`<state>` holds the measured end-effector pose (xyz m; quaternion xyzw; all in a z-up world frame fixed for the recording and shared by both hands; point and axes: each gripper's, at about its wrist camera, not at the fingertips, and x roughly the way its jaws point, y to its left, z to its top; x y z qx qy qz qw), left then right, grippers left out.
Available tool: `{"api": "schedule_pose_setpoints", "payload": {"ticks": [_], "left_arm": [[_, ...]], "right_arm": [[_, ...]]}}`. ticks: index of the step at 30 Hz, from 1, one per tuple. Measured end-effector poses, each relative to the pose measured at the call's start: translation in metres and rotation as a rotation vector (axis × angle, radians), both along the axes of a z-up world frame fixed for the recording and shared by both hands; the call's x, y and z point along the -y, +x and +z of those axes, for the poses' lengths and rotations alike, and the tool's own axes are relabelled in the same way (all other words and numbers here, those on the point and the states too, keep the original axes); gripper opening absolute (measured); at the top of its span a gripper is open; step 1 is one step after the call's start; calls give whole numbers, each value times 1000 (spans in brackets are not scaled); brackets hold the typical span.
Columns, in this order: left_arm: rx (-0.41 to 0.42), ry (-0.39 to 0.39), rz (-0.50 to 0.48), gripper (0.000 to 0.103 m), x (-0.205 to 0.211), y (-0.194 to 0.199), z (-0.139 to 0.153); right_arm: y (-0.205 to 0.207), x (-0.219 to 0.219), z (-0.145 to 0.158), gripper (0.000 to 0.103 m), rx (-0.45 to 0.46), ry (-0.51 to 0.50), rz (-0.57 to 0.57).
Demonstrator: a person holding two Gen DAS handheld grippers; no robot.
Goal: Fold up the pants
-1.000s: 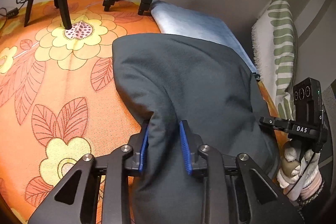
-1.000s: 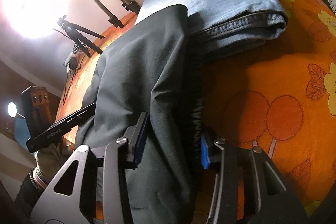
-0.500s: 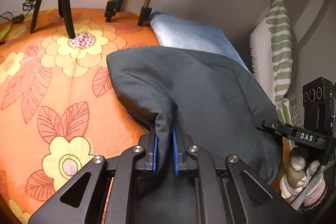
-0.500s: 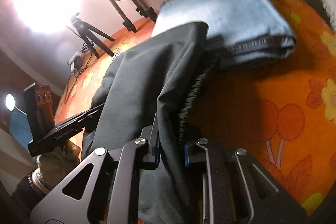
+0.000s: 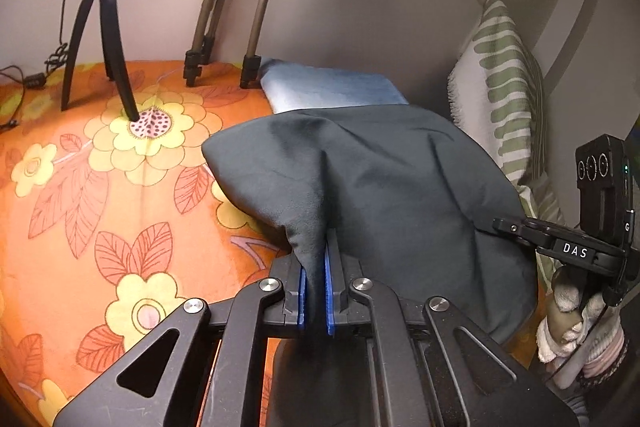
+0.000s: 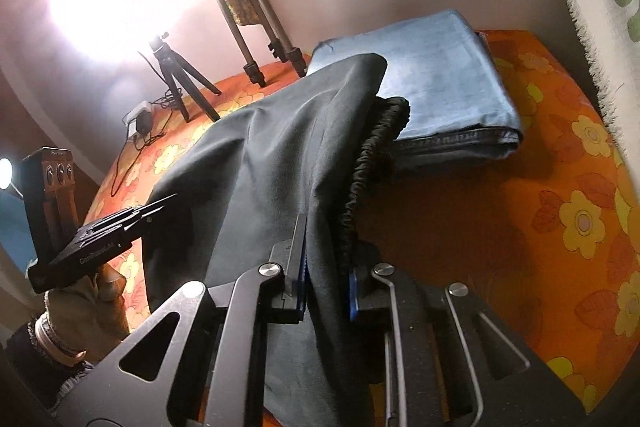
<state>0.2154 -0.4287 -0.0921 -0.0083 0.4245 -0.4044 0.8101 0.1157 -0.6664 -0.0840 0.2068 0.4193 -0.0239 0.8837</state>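
Your left hand-held gripper (image 5: 315,291) is clamped narrow on a pinch of the dark grey pants (image 5: 380,179), the blue pads (image 5: 329,301) pressing the cloth from both sides. Your right hand-held gripper (image 6: 326,287) grips the same pants (image 6: 272,167) beside the gathered elastic waistband (image 6: 362,171), its jaws a little wider apart than the left pair, with a thick fold of fabric filling the gap between them.

The pants hang lifted between your two grippers over the bed (image 5: 80,227), which is covered with an orange flowered sheet (image 6: 560,227). Their far part drapes down toward the back edge of the bed and overlaps the near edge of a folded pair of light blue jeans (image 6: 440,87) that lies flat there, against the wall. In the left wrist view the jeans (image 5: 328,89) show just behind the dark cloth.

A small black tripod (image 5: 108,39) stands on the bed near the far left corner, under a bright lamp, with a black cable (image 5: 24,83) trailing beside it. Two legs of a larger stand (image 5: 224,7) rest on the bed at the back edge, just left of the jeans. A white pillow with green stripes (image 5: 504,95) leans upright along the right edge of the bed, touching the pants in the left wrist view.
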Motion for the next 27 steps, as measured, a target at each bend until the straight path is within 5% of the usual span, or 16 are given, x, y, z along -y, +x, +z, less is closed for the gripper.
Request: {"api": "schedule_pose_setpoints", "payload": {"ticks": [16,27], "left_arm": [[159,-93,-87,5,53,20,86],[182,-73,-88,5,126,71,83]], "right_arm": [[-4,33,75,15,156,-110,-61],[55,97,85,15,153,-183,-85]]}}
